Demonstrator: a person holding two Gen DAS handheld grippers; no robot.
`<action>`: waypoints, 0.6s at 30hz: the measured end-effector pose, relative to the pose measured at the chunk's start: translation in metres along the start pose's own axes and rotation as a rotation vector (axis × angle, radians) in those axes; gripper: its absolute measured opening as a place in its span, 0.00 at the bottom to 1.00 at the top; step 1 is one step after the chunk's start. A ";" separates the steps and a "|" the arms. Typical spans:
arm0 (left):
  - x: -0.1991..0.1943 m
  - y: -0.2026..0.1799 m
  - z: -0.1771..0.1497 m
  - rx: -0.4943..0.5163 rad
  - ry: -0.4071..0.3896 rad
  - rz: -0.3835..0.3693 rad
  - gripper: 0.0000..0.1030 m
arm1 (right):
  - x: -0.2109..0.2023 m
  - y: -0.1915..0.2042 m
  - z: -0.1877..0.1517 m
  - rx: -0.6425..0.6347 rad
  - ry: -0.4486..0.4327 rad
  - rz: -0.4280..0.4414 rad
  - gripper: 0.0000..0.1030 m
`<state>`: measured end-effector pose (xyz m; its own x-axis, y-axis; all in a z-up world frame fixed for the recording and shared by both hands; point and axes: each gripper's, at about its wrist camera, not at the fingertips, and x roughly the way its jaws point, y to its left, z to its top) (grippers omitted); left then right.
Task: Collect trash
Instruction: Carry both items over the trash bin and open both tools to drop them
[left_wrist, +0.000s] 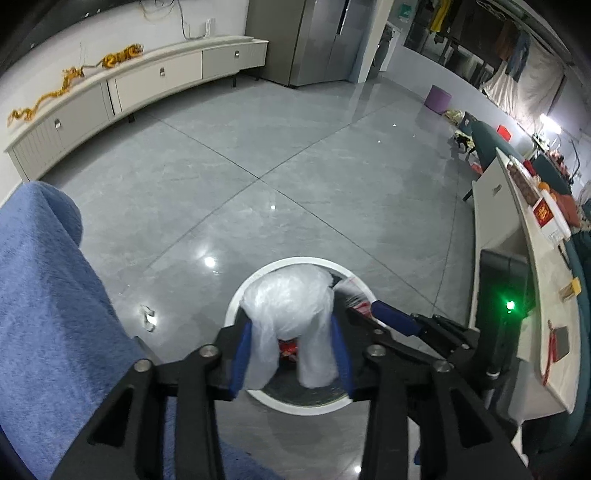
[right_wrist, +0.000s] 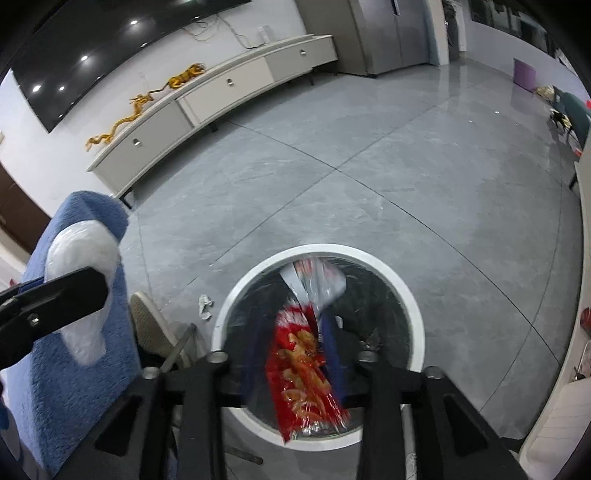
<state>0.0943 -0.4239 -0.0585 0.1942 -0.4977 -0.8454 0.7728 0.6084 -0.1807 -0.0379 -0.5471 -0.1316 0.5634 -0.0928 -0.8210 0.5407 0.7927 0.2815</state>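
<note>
A round white-rimmed trash bin (left_wrist: 295, 408) (right_wrist: 325, 250) stands on the grey floor right under both grippers. My left gripper (left_wrist: 291, 321) is closed on a crumpled white plastic bag (left_wrist: 288, 295) that fills the gap and touches both blue pads. In the right wrist view that bag (right_wrist: 81, 258) bulges above and below the left gripper's finger (right_wrist: 66, 295). My right gripper (right_wrist: 291, 321) stands open over the bin mouth. A red snack wrapper (right_wrist: 303, 369), blurred, lies against its right pad only. A small crumpled paper scrap (left_wrist: 149, 317) (right_wrist: 205, 306) lies on the floor left of the bin.
Blue fleece fabric (left_wrist: 44, 295) (right_wrist: 74, 387) worn by the person fills the left, with a beige slipper (right_wrist: 147, 321) beside the bin. A low white table (left_wrist: 535, 295) with boxes runs along the right. A long white cabinet (left_wrist: 147, 81) lines the far wall.
</note>
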 end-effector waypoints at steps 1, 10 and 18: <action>0.001 0.000 0.001 -0.009 -0.002 -0.010 0.49 | 0.000 -0.003 0.000 0.010 -0.003 -0.005 0.42; -0.004 -0.002 -0.004 -0.036 -0.032 -0.029 0.57 | -0.015 -0.016 -0.002 0.037 -0.036 -0.055 0.47; -0.027 0.011 -0.011 -0.071 -0.080 -0.018 0.57 | -0.035 0.005 -0.005 0.016 -0.086 -0.073 0.51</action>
<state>0.0907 -0.3968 -0.0437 0.2302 -0.5552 -0.7992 0.7324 0.6396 -0.2334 -0.0582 -0.5365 -0.1040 0.5732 -0.2024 -0.7941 0.5919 0.7724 0.2304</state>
